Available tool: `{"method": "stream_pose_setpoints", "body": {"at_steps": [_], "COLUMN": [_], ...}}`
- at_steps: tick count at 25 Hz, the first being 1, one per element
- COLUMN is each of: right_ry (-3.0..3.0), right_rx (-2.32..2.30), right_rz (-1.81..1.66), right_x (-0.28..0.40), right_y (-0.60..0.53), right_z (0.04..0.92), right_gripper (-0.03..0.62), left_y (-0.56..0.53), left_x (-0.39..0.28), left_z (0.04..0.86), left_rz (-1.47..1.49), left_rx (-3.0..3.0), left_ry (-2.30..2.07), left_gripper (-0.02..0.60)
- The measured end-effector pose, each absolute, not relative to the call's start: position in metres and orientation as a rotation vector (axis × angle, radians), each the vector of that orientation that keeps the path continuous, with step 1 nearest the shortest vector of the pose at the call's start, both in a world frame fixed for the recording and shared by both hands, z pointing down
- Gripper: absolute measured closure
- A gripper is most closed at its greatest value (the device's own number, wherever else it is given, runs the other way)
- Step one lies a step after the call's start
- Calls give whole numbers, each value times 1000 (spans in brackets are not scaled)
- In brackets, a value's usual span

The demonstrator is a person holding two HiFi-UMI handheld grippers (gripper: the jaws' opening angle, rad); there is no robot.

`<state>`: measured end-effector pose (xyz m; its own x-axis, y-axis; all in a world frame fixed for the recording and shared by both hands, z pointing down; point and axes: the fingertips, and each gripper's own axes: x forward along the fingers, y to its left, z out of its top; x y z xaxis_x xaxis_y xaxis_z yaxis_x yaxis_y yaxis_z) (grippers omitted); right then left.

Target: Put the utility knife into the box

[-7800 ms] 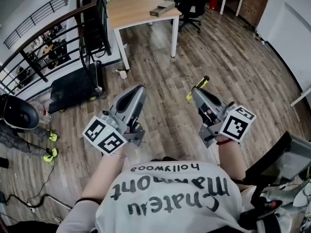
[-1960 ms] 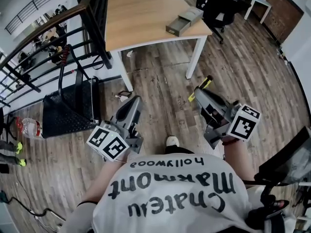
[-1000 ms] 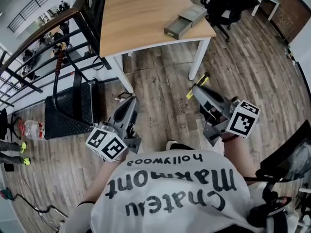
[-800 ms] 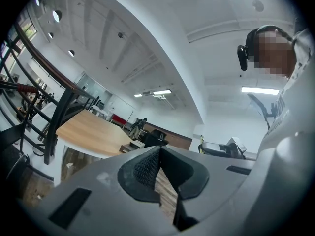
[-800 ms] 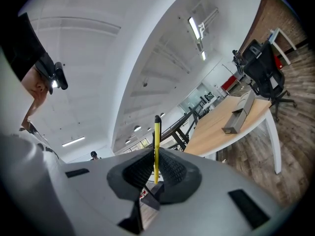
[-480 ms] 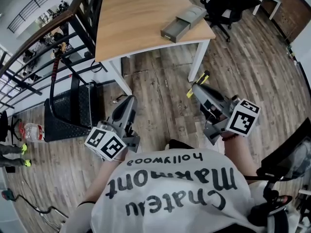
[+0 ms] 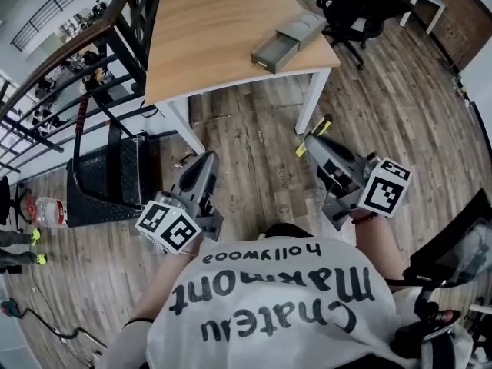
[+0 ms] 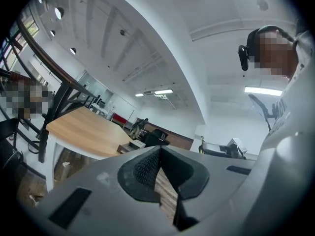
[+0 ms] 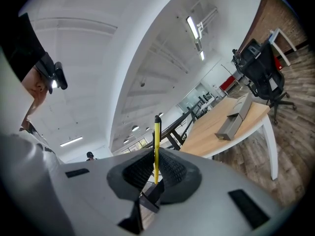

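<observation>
My right gripper (image 7: pixel 314 138) is shut on a yellow-and-black utility knife (image 7: pixel 314 134), which sticks out past the jaw tips; in the right gripper view the knife (image 9: pixel 156 149) stands edge-on between the pads. The grey box (image 7: pixel 287 41), an open drawer-like case, lies on the near right corner of the wooden table (image 7: pixel 215 29), well ahead of both grippers; it also shows in the right gripper view as the box (image 9: pixel 235 117). My left gripper (image 7: pixel 205 161) hangs over the floor at the left, jaws shut with nothing between them (image 8: pixel 158 166).
A dark railing (image 7: pixel 115 44) runs along the table's left side, with a black platform cart (image 7: pixel 104 177) below it. A black office chair (image 7: pixel 354 6) stands behind the table's right corner. White table leg (image 7: pixel 311 98) is just ahead of the right gripper.
The table and box have drawn nearer and lower in the head view as the person walked toward them. Both grippers keep their pose; the knife stays held.
</observation>
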<state>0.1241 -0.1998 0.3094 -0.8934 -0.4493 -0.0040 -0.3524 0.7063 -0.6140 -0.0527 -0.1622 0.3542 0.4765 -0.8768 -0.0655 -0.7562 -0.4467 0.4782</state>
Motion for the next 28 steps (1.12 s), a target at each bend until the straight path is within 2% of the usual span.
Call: {"method": "stream_pose_setpoints", "body": {"at_steps": [19,28], "right_ry": [2761,2735], "right_rx": [-650,-668], "right_rz": [-866,-866], "right_x": [133,152], "right_y": [-219,-225], "right_z": [304,302], "right_gripper": [562,563], "left_y": [-183,-199], "left_x": [-41,-15], "left_z": [355,354], "left_rz": [-449,-427], "left_rx": [2386,2413], "left_ry": [-1368,-1304], "left_gripper": [575,575]}}
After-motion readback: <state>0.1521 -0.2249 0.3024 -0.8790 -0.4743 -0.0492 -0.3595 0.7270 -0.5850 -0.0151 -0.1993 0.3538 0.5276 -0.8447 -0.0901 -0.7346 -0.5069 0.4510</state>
